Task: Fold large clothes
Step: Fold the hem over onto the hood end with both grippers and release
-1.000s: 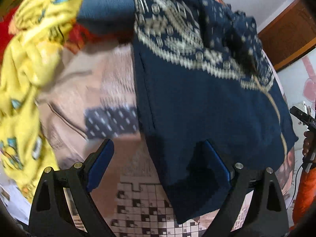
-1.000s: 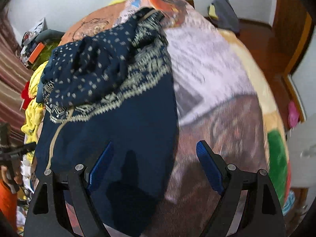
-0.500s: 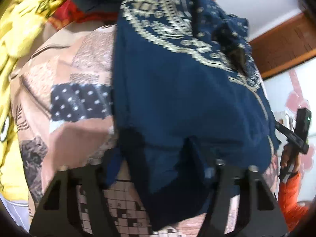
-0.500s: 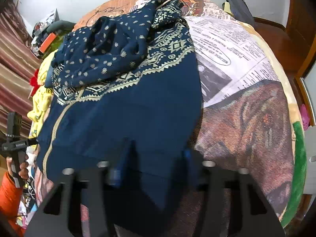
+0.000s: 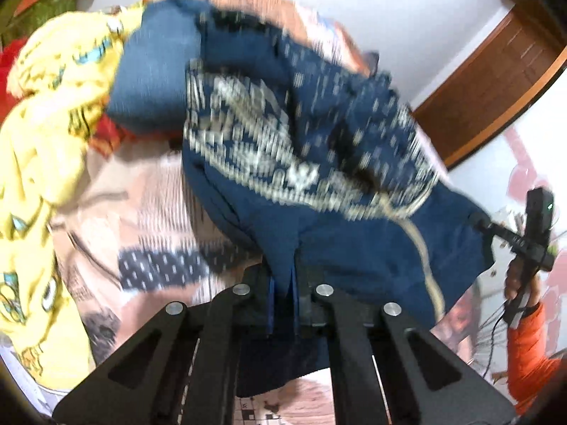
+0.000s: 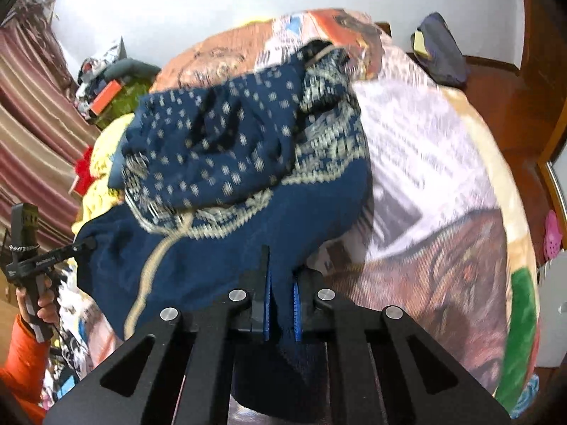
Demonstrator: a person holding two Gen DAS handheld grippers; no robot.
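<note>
A navy blue sweater (image 5: 336, 219) with cream patterned bands lies on the bed, its upper part bunched at the far end. My left gripper (image 5: 281, 294) is shut on the sweater's near hem at its left corner. My right gripper (image 6: 281, 304) is shut on the same hem (image 6: 248, 248) at its right corner. The hem is lifted off the bed cover between the two grippers. Each gripper shows in the other's view, the right gripper (image 5: 485, 225) at right and the left gripper (image 6: 86, 244) at left.
The bed carries a printed patchwork cover (image 6: 443, 177). A yellow garment (image 5: 42, 163) and a folded blue cloth (image 5: 152, 81) lie left of the sweater. A dark bag (image 6: 441, 49) sits on the far right. A wooden door (image 5: 496, 81) and curtains (image 6: 32, 141) flank the bed.
Both grippers went from open above the hem to shut on it. The hem has been lifted and the sweater shifts; both views are motion blurred.
</note>
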